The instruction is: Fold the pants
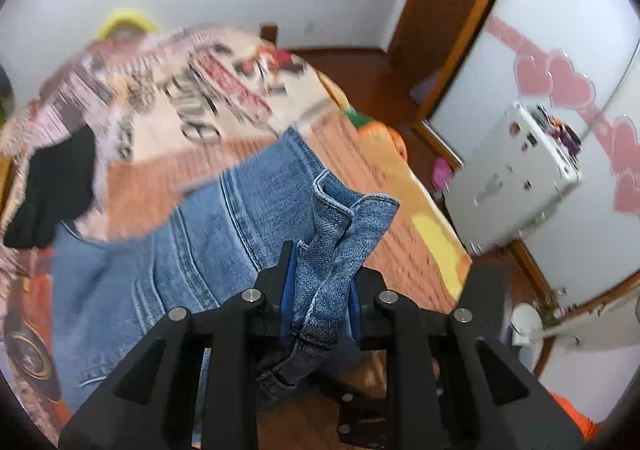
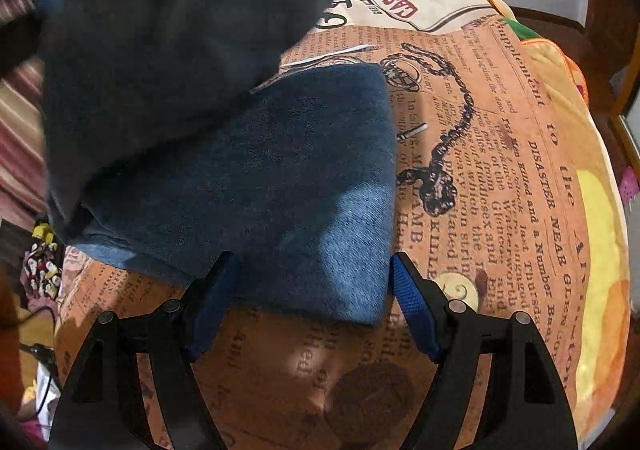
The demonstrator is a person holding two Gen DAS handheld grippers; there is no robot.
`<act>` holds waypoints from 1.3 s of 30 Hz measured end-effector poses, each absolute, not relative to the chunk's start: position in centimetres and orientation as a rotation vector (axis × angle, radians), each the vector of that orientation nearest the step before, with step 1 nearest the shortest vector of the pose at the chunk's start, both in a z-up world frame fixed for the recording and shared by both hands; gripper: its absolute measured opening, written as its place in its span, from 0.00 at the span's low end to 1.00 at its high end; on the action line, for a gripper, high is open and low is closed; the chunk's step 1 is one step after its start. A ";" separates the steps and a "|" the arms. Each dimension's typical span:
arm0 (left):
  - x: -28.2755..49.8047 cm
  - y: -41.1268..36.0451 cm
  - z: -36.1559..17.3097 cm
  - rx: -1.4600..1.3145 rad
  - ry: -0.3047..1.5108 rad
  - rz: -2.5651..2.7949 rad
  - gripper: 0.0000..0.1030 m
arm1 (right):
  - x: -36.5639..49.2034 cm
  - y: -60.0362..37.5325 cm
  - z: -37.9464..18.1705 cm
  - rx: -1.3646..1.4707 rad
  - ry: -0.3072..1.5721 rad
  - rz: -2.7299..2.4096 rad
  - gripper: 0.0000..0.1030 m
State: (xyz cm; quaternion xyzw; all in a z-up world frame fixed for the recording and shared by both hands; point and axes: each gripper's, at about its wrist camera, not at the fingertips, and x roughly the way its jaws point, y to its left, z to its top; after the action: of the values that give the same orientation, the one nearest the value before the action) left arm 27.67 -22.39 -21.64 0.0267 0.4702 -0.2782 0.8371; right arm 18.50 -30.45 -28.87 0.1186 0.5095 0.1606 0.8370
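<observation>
Blue denim pants (image 1: 224,218) lie on a bed with a newspaper-print cover (image 1: 400,250). My left gripper (image 1: 320,290) is shut on a bunched hem of the pants (image 1: 340,234) and holds it lifted above the bed; the view is blurred. In the right wrist view a folded part of the pants (image 2: 300,178) lies flat on the cover (image 2: 500,170), and a dark, lifted part of the fabric (image 2: 160,30) hangs over it at the upper left. My right gripper (image 2: 312,282) is open, its jaws on either side of the folded part's near edge.
A black garment (image 1: 56,194) lies on the bed at the left. A white fridge (image 1: 516,178) and a sliding door with pink hearts (image 1: 568,82) stand to the right of the bed. The bed edge with a yellow and orange border (image 2: 600,230) runs along the right.
</observation>
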 end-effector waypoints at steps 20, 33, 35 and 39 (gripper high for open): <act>26.3 -18.5 -19.2 0.092 0.930 -0.458 0.89 | 14.8 -34.4 -27.3 0.287 1.073 0.223 0.72; 42.4 -5.2 -22.3 0.192 1.003 -0.067 0.93 | 16.7 -29.7 -27.4 0.264 1.094 0.336 0.72; 43.7 -4.5 -24.2 0.197 1.048 -0.058 0.93 | 17.3 -28.9 -27.8 0.254 1.108 0.343 0.72; 44.8 -4.4 -28.6 0.314 1.119 -0.040 0.93 | 18.8 -27.9 -27.8 0.212 1.116 0.351 0.72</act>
State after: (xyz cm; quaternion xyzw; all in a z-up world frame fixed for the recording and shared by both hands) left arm 44.84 -4.39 -28.61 0.1483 0.5285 -0.0190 0.8357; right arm 18.80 -27.90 -27.81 0.0998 0.5256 0.1653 0.8286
